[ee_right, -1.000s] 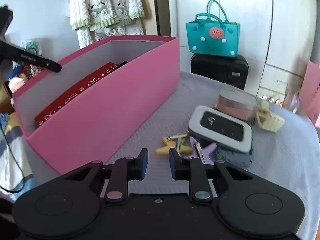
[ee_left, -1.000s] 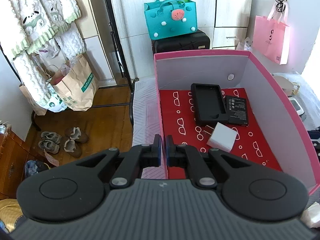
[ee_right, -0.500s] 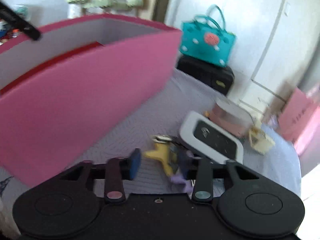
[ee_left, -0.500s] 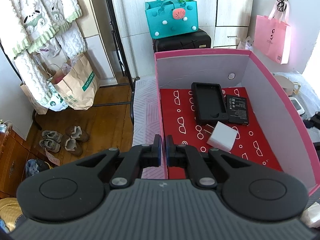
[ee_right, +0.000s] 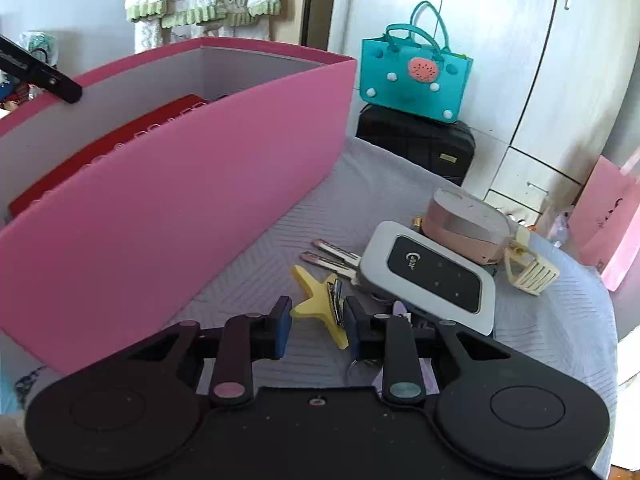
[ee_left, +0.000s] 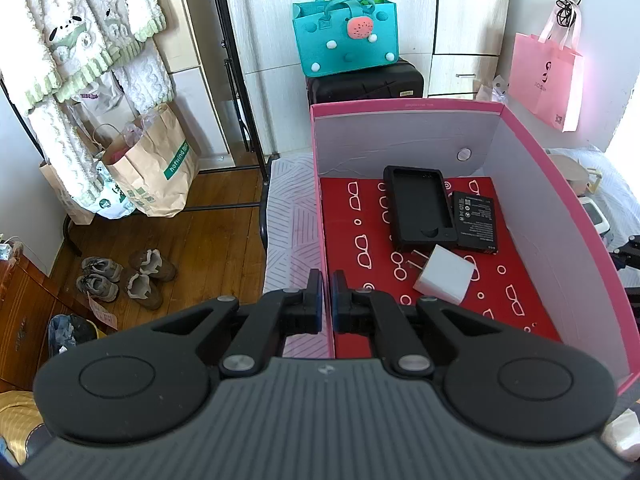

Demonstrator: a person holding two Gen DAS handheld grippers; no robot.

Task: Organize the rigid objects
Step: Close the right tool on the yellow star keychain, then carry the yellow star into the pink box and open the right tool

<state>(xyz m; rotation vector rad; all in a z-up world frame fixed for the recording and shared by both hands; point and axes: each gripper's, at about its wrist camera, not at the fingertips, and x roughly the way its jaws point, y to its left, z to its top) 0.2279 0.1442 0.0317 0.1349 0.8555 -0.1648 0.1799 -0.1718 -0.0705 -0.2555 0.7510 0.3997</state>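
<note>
Between the blue pads of the right gripper a yellow star-shaped hair clip is framed, lying on the pale quilted cover just right of the pink box. The jaws are closing around the clip; the right pad looks to be touching its metal clasp, while a sliver of gap is seen at the left pad, so a firm grip is not yet judged to be made. The squeeze is best finished across the star's thick middle rather than on a thin arm, so that the clip is not flicked sideways. Two keys and a white pocket router lie close on the far right of the clip, with a purple item partly hidden under the right finger; these should be kept out of the pinch, and the lift should be made straight up before any sweep left toward the box.

At the near left wall of the box, the left gripper is clamped on the rim, jaws together on the thin card, so the box is steadied. Inside, on the red lining, a black tray, a battery and a white charger are already placed; free floor is left at the near end for the clip.
</note>
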